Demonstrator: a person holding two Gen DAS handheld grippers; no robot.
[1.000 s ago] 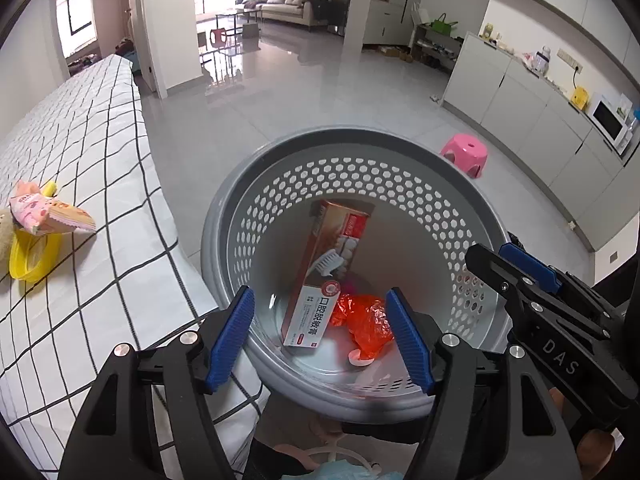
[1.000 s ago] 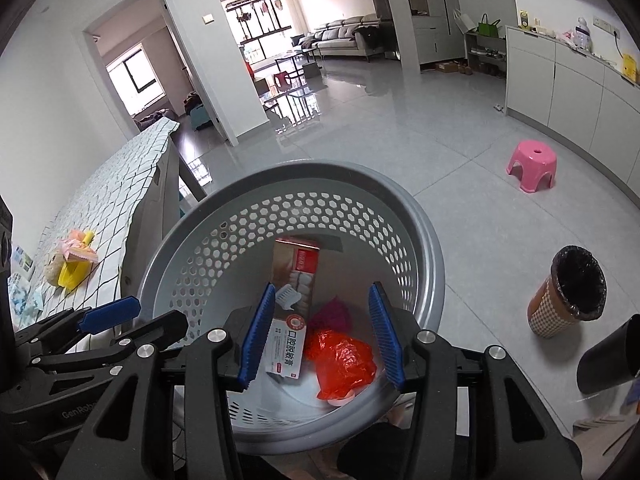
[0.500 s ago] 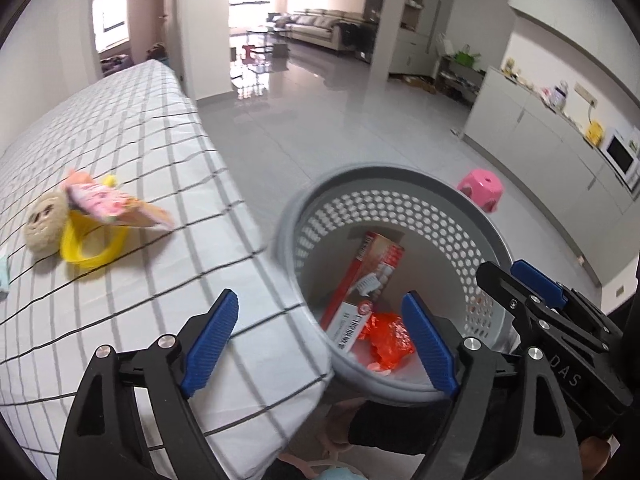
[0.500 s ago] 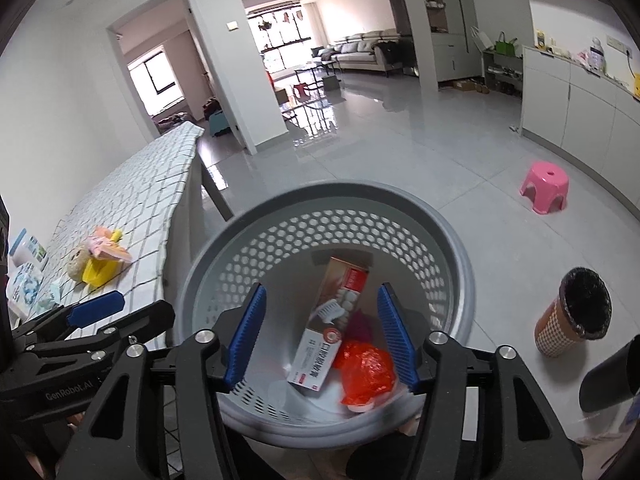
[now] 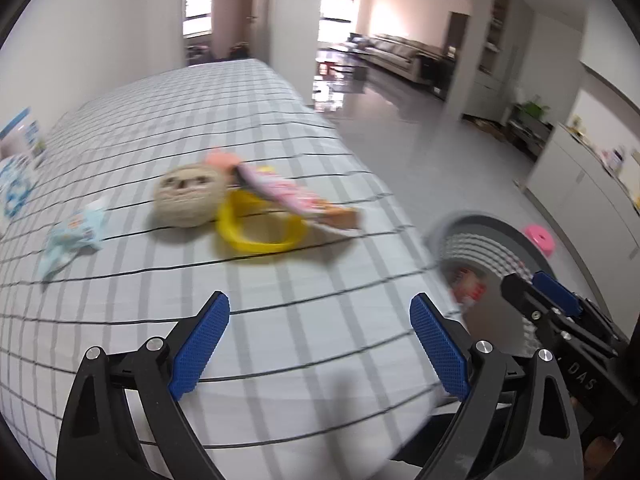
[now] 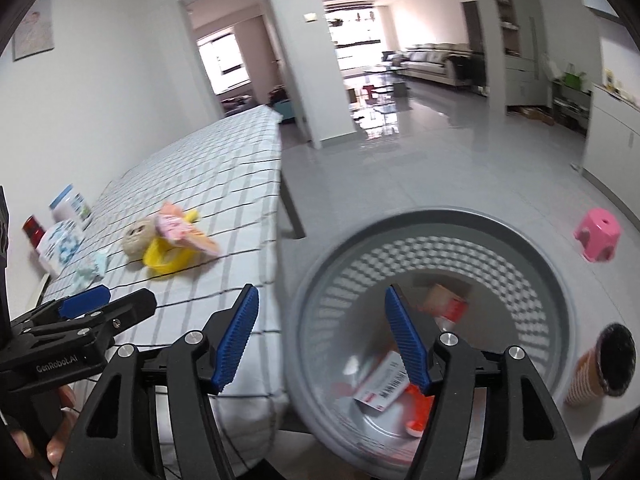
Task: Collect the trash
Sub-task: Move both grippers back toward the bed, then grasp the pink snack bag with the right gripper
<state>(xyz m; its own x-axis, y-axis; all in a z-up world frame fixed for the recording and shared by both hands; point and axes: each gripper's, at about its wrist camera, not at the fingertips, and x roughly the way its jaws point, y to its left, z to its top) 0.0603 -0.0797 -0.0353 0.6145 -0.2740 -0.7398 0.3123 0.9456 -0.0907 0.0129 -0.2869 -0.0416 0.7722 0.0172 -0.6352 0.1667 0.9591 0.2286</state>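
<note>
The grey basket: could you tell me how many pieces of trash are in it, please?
2 visible in the grey basket: a toothpaste box against its far wall, and a crumpled orange wrapper at the bottom. More may be hidden.

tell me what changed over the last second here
Both claws swung left, away from the grey basket toward the checked table; the left claw now faces the pink wrapper and yellow ring. Both stayed open and empty; the basket's trash stayed put.

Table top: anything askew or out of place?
Yes. A pink snack wrapper lies askew across a yellow ring, beside a twine ball, and a crumpled blue wrapper lies apart on the checked cloth. Nothing looks spilled; blur hides finer detail.
</note>
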